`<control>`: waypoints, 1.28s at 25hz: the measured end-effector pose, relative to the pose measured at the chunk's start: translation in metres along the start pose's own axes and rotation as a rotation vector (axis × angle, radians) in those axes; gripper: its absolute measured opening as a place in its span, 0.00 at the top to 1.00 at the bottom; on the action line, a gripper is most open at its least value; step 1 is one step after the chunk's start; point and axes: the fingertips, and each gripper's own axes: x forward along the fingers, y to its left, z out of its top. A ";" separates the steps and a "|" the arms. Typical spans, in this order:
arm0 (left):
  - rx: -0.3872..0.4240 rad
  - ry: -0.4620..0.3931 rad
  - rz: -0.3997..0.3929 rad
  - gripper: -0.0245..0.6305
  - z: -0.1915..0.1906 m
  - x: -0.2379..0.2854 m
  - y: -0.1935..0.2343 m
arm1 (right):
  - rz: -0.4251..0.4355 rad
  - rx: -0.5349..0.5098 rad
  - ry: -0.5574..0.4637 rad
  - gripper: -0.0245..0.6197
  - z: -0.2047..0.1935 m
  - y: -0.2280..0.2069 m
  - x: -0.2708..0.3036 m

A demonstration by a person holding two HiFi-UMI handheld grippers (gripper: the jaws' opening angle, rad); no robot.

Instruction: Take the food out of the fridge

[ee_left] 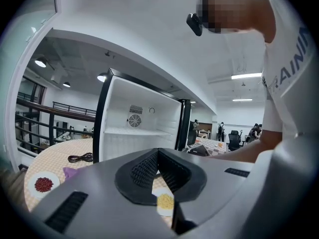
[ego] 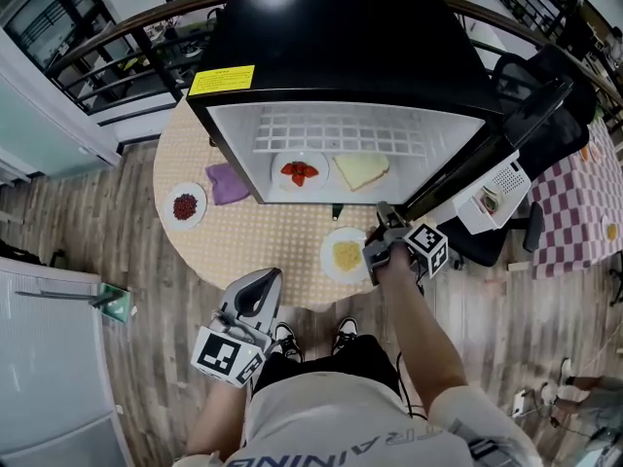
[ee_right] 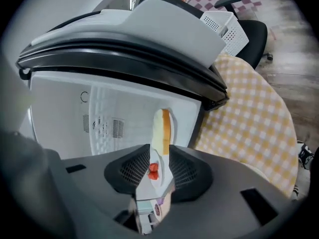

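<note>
Two bits of food are left in the fridge (ego: 331,27). A slice of bread (ego: 361,170) sits pretty much straight ahead of the right claw (ee_right: 157,158). A plate of red fruit (ego: 300,171) is ahead of it and off to its left, on the same bottom level. The right claw has its jaws apart with nothing between them, and you just see the food through the gap. A plate of yellow food (ego: 346,254) is already out on the table, just beside that claw on its left. The left claw (ee_left: 158,153) has its tips closed together and empty, hanging back near the person, well apart from the fridge.

Handling guess: the plate looks light, stiff and smooth, so the rim could slip. I'd pinch the near edge and keep it level, since the fruit is loose and would roll. The bread looks soft and light and would squash easily, so go gentle on the crust edge. I can't tell if there's a plate under it.

Writing: there's a yellow label (ego: 222,81) on the fridge top, too small to read. The shirt lettering is cut off and reads something like "RAININ".
</note>
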 end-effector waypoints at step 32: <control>-0.034 0.090 0.005 0.95 -0.030 0.015 0.029 | -0.087 0.144 -0.084 0.91 0.010 -0.033 0.080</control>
